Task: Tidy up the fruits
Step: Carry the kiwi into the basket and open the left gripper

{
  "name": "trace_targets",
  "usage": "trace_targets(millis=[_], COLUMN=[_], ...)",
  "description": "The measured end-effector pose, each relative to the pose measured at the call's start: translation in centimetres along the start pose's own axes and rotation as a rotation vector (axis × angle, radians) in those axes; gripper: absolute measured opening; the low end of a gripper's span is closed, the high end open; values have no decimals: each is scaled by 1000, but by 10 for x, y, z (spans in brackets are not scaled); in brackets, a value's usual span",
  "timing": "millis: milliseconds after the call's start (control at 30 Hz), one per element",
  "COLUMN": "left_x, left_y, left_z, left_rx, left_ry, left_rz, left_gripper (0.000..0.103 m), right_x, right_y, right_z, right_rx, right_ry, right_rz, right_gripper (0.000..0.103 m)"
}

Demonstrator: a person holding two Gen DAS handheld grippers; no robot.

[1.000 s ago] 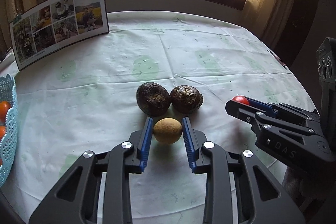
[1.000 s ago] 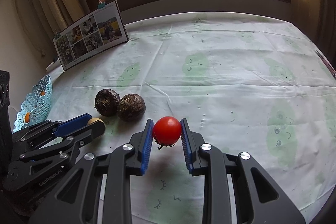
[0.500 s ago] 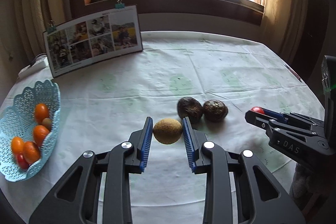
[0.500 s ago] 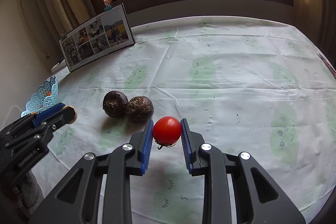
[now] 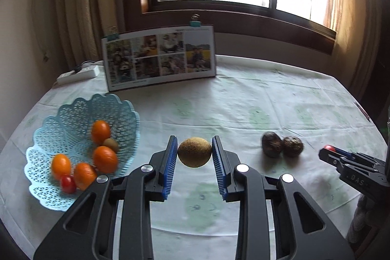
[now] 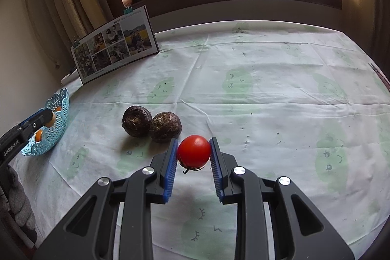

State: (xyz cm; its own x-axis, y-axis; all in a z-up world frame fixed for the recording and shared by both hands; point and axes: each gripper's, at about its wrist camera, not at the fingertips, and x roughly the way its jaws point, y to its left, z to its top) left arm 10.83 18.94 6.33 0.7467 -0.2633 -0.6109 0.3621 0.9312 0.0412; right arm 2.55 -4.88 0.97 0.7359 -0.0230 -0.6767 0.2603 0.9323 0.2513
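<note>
Brown fuzzy kiwi (image 5: 194, 152) clamped in left hand-held gripper (image 5: 194, 155); glossy red tomato (image 6: 193, 154) pinched by right hand-held gripper (image 6: 193, 157).

Red tomato (image 6: 194, 154), lt-blue lattice basket (image 5: 73, 118)

Between the left gripper (image 5: 194, 153), clamped on a brown fruit (image 5: 194, 152), and the blue basket (image 5: 73, 114) lies only bare tablecloth (image 5: 243, 101). The basket's near half is crowded with oranges (image 5: 105, 159); its far side has room. Two dark fruits (image 6: 151, 124) sit touching each other just ahead-left of the right gripper (image 6: 193, 154) with its tomato (image 6: 193, 153). The photo board (image 5: 159, 58) stands well back.
</note>
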Motion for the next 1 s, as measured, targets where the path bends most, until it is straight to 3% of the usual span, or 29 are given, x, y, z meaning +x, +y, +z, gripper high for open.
trace_targets(millis=[400, 700, 733, 800, 833, 1000], left_x=[3, 5, 5, 5, 5, -8], left_y=[77, 111, 114, 121, 124, 135], left_z=[5, 5, 5, 4, 4, 2], left_rx=[-128, -180, -187, -214, -229, -270], left_ry=[-12, -16, -19, -18, -23, -76], left_rz=[159, 224, 230, 241, 245, 269], left_gripper=[30, 30, 32, 53, 70, 74], right_x=[3, 4, 4, 4, 4, -4], right_y=[-1, -3, -3, -3, -3, 4], right_z=[0, -1, -1, -1, -1, 2], right_rx=[6, 16, 18, 21, 21, 23], right_ry=[3, 8, 9, 10, 10, -13], right_rz=[-6, -14, -16, -15, -16, 4], right_gripper=[27, 27, 27, 27, 27, 27])
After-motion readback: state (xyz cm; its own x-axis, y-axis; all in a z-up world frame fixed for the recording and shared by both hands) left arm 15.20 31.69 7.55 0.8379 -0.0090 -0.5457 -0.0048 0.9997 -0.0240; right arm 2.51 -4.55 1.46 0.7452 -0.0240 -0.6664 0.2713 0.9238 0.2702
